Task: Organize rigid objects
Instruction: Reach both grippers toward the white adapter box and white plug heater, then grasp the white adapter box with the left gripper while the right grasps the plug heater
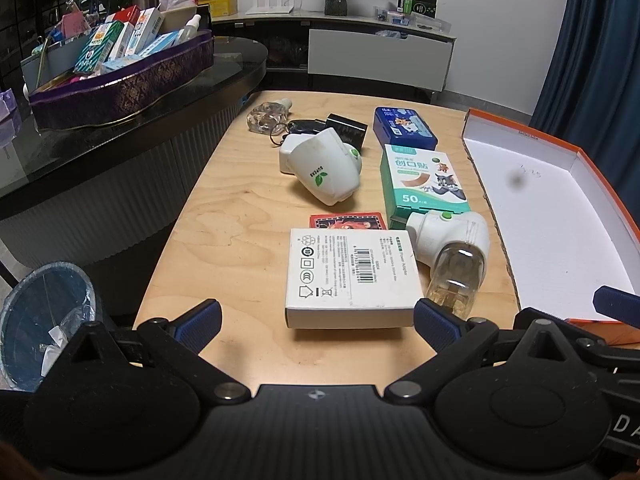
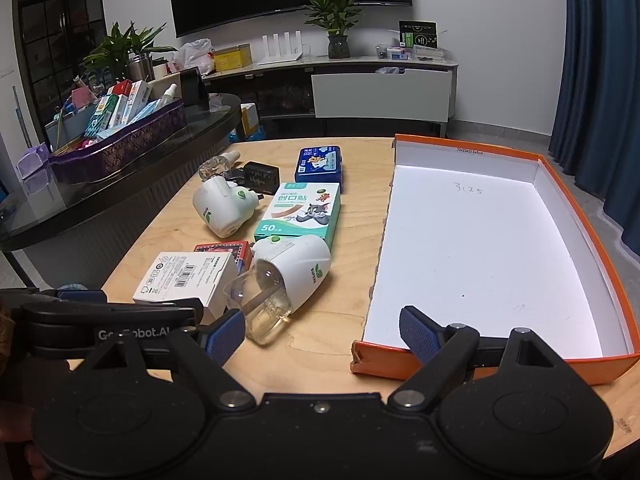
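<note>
Left tongs (image 1: pixel 316 320): spread wide, empty, low over the pale wooden counter (image 1: pixel 224 216). White cardboard adapter box with barcode label (image 1: pixel 348 276): lies flat just ahead, between the tips; you should straddle its short sides squarely before closing. White plug-in vaporiser with clear glass bottle (image 2: pixel 288 280): beside the box; keep your inner tip off it. Right tongs (image 2: pixel 322 334): wide, empty. Shallow orange-walled, white-lined cardboard tray (image 2: pixel 592 232): far right, nothing inside.
</note>
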Demonstrator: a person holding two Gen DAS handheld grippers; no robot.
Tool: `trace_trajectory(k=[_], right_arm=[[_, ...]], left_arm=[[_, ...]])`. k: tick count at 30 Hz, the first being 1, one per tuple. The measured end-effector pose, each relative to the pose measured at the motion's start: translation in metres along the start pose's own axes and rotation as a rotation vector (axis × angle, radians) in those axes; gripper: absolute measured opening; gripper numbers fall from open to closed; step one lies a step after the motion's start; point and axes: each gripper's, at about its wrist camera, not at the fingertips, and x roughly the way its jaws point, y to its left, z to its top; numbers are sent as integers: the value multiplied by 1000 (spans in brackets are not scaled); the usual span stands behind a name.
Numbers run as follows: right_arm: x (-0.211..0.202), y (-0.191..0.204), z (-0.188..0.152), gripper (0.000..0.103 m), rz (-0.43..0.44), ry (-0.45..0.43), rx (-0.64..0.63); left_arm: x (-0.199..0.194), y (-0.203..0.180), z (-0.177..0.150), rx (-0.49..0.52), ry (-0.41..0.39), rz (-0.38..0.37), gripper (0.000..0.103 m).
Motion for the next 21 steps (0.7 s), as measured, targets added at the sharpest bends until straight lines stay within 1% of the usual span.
trace_trajectory(k=[3, 7, 12, 14, 21], right_arm=[[1, 0, 0, 99, 1, 1, 1], [2, 0, 0, 99, 0, -1, 4], [3, -7, 2, 99, -2, -5, 23], [4, -9, 3, 99, -2, -4, 32], [9, -16, 6, 99, 1, 0, 54]], left_arm=[[2, 0, 0, -10, 15, -17, 103], [8, -2, 2, 3, 20, -4, 103], [17, -4, 6, 6, 49, -17, 103], [20, -4, 7, 18, 60, -11, 103], [33, 0, 10, 64, 15, -31, 103]])
